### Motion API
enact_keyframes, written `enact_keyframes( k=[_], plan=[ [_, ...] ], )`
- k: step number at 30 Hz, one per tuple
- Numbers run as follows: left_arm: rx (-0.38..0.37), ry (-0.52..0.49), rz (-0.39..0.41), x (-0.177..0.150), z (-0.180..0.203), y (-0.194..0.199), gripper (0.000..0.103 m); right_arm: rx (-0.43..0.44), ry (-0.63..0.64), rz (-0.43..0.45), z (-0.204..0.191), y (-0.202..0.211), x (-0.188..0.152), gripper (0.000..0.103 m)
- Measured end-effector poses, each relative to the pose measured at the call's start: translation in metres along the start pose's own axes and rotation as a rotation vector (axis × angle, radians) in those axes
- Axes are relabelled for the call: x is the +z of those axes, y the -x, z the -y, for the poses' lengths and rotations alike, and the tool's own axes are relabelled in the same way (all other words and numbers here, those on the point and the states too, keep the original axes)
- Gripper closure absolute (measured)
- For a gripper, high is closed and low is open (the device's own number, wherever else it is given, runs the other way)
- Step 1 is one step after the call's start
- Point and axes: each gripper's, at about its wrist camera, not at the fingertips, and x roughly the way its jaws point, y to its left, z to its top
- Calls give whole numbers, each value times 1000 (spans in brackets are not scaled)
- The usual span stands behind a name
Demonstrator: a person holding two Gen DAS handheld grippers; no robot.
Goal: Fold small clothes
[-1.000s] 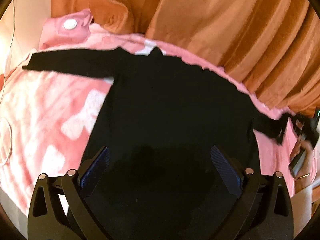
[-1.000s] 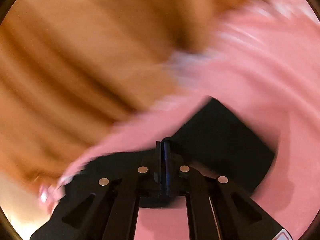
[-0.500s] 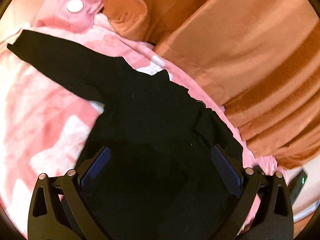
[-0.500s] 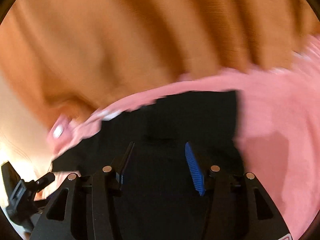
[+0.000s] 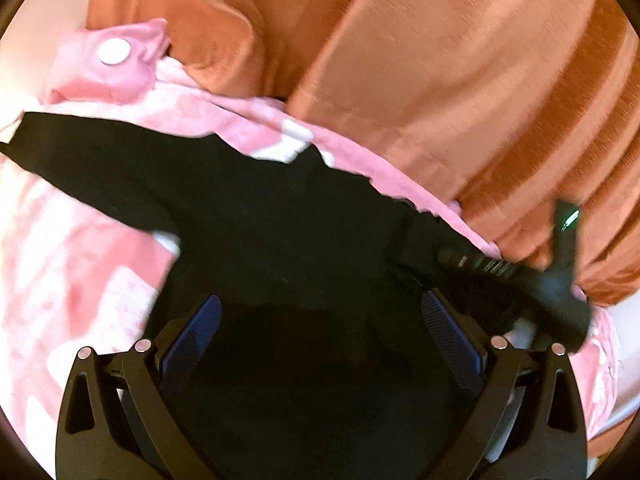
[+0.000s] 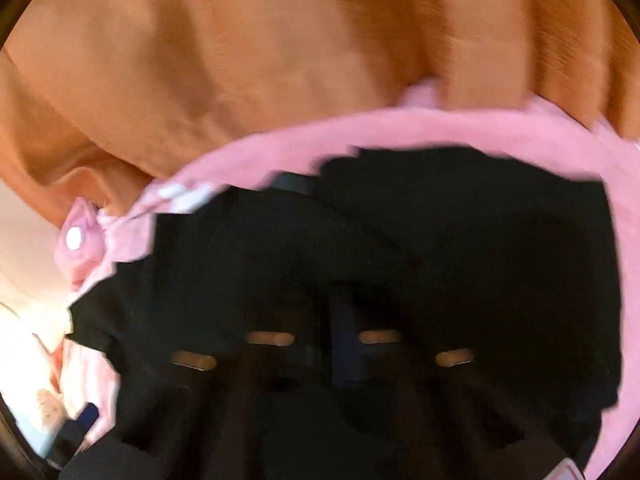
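A black long-sleeved top lies spread on a pink and white blanket. One sleeve stretches out to the far left. My left gripper hovers open over the top's lower body, nothing between its blue pads. The right gripper shows at the right of the left wrist view, over the top's right side. In the right wrist view the top fills the lower frame with a sleeve folded across it. My right gripper is blurred and dark against the cloth, its fingers appear close together.
An orange curtain hangs along the far edge of the blanket. A pink pillow corner with a white button lies at the back left. Pale items lie at the left edge of the right wrist view.
The right gripper let go of the sleeve after carrying it over the body, opened, then moved left over the top and closed up. The left gripper swung slightly, staying open.
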Motion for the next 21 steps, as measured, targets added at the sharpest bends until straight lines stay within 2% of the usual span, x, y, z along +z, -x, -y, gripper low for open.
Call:
enact_keyframes(
  k=[3, 4, 5, 6, 7, 8, 9, 10, 12, 13, 15, 19, 21],
  plan=[
    [22, 28, 41, 6, -11, 4, 5, 158, 136, 38, -73, 15, 15, 97],
    [26, 35, 43, 8, -16, 2, 5, 229, 187, 11, -97, 13, 16, 94],
    [35, 42, 43, 9, -19, 2, 5, 348, 249, -63, -130, 6, 14, 95],
    [54, 60, 47, 10, -24, 0, 5, 402, 283, -106, -147, 0, 11, 94],
    [57, 79, 51, 11, -31, 1, 5, 401, 311, -120, -157, -3, 9, 90],
    [51, 101, 42, 13, -38, -2, 5, 340, 338, -95, -161, 2, 6, 75],
    [44, 125, 32, 16, -44, -5, 5, 270, 327, -46, -151, 15, 2, 66],
    [38, 141, 26, 18, -48, -7, 5, 235, 304, -10, -139, 28, -2, 53],
    [-4, 186, 15, 25, -53, -14, 5, 137, 244, 67, -103, 61, -17, 51],
    [-25, 201, 12, 30, -54, -19, 5, 54, 194, 107, -73, 84, -32, 49],
    [-52, 193, -18, 38, -49, -36, 5, -23, 96, 146, -34, 102, -53, 48],
    [-70, 194, -145, 32, -39, -74, 5, -50, -141, 105, 47, 103, -83, 48],
    [-59, 181, -136, 31, -29, -81, 5, -66, -192, 80, 66, 87, -82, 48]
  ],
)
